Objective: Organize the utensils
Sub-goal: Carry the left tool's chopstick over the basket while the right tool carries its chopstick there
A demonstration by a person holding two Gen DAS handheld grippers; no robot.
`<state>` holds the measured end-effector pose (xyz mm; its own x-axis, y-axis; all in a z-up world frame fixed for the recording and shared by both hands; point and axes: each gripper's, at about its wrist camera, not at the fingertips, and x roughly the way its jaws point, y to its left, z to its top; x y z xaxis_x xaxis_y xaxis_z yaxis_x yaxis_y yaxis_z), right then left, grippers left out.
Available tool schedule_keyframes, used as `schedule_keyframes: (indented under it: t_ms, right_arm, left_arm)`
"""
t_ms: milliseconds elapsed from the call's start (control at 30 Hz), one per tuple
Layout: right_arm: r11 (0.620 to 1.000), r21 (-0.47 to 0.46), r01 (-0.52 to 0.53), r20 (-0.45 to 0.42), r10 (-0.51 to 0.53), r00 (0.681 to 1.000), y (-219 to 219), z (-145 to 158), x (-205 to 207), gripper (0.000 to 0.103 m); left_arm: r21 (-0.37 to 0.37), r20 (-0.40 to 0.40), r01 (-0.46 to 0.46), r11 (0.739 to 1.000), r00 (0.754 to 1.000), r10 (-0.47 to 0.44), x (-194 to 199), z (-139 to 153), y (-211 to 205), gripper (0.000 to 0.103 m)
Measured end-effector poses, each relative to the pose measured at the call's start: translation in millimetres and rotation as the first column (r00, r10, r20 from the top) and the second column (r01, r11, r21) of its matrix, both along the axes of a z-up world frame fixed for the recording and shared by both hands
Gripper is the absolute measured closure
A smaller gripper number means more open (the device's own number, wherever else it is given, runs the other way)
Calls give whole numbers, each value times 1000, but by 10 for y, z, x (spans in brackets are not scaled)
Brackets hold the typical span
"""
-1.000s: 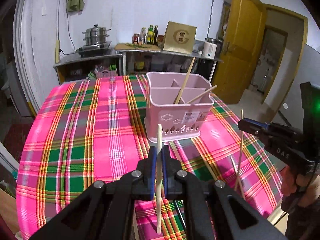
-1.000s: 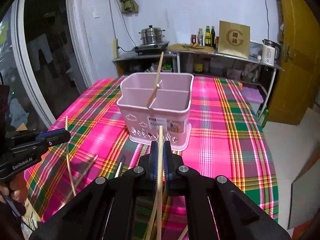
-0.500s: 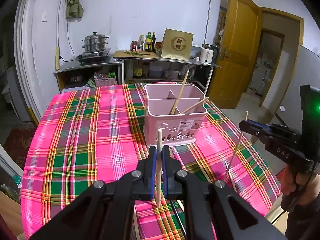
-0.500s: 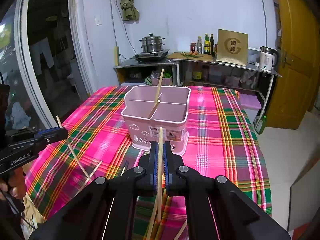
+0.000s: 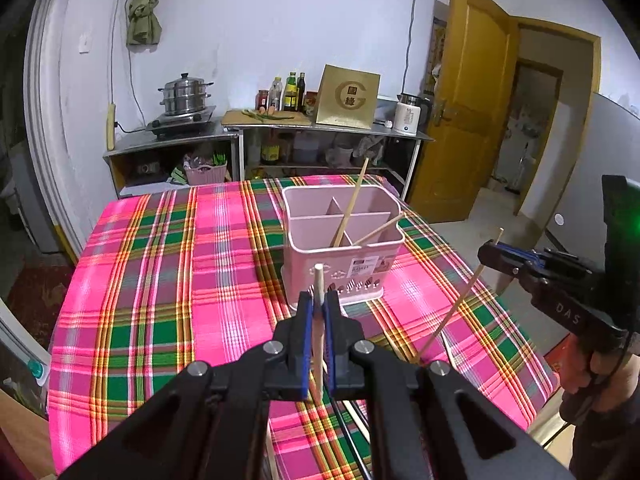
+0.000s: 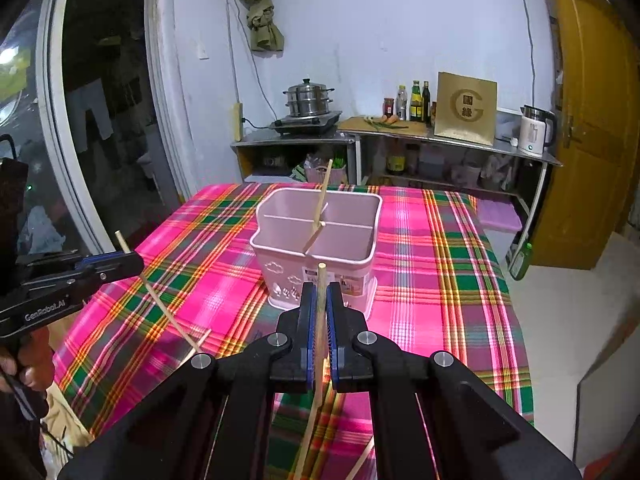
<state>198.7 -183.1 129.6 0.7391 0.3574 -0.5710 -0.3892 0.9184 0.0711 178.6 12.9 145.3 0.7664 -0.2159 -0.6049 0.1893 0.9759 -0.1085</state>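
At lower centre of each wrist view, the left gripper (image 5: 319,312) and the right gripper (image 6: 320,304) are shown with jaws pinched on a left chopstick (image 5: 318,320) and a right chopstick (image 6: 320,320), each held upright. The pink utensil holder (image 5: 344,256), at frame centre, is seen on the plaid desk (image 5: 160,280) beyond both tips, with two chopsticks (image 5: 352,208) leaning in its compartments. Bare cloth is visible to the holder's left, and the desk's right edge lies near it.

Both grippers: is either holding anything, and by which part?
Left gripper pinches a wooden chopstick just below its top end. Right gripper pinches another chopstick, also near its top.
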Motion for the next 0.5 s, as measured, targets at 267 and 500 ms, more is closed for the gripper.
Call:
schedule_keyframes:
  t_ms: [267,500]
  right_arm:
    - [1000,-4,-29,35,29,999,116,207,11,98]
    - [998,14,-62,65,61,996,258,416,118,98]
  left_arm:
    - [-10,6,15,1000,1000,-15,153,192,-16,97]
    - [-24,32,27,999,999,-26,341,501,-10,97]
